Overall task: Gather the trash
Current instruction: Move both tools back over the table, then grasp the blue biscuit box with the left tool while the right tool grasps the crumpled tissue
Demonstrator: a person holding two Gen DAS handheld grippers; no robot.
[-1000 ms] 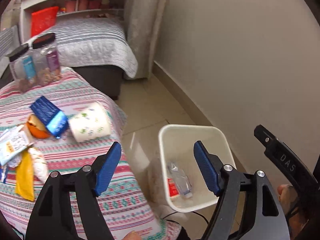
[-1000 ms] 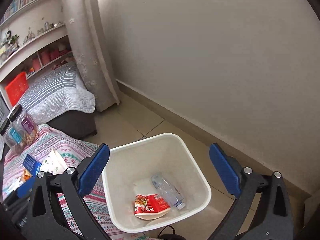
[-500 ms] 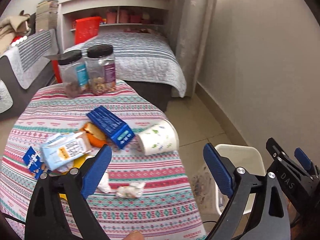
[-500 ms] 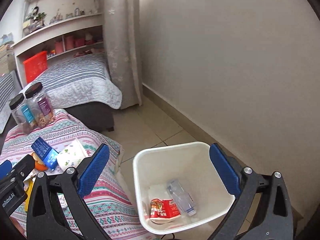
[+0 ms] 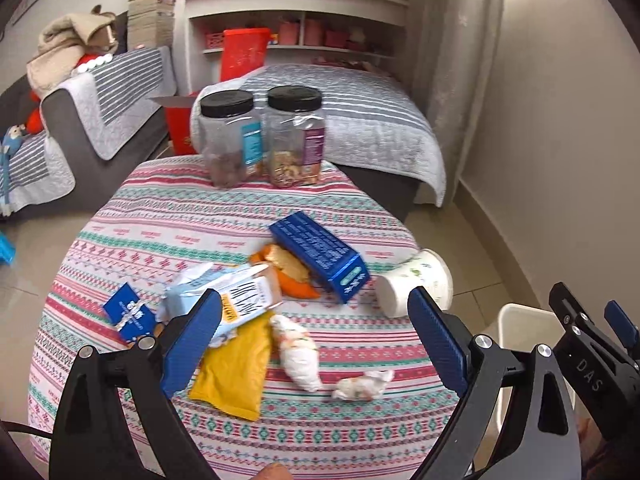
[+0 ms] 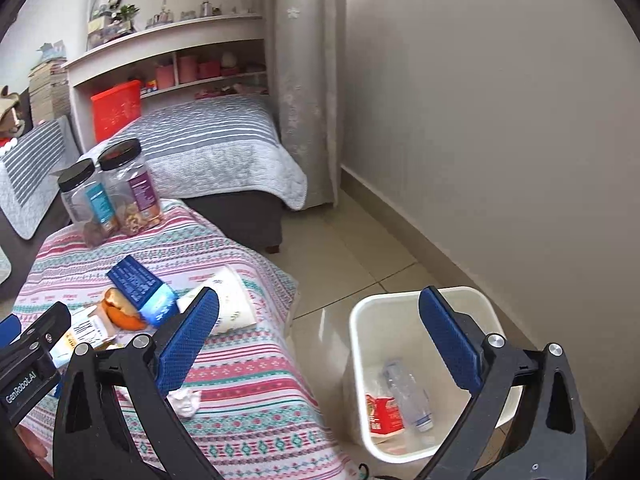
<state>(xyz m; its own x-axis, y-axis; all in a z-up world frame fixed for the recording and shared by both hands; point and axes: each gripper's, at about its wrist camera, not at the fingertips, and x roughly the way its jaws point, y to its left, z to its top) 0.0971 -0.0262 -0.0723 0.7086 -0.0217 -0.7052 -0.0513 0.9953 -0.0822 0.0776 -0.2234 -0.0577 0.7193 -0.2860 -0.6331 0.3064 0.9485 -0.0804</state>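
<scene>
Jars [image 5: 260, 136] behind table [image 5: 168, 216] litter; bin [image 6: 400, 308] alongside.

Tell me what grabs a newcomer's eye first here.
A heap of litter on the striped tablecloth: a blue carton, a yellow packet, crumpled tissues and a tipped paper cup. Beside the table on the floor, a white bin holds a plastic bottle. Both open tongs hover empty.
</scene>
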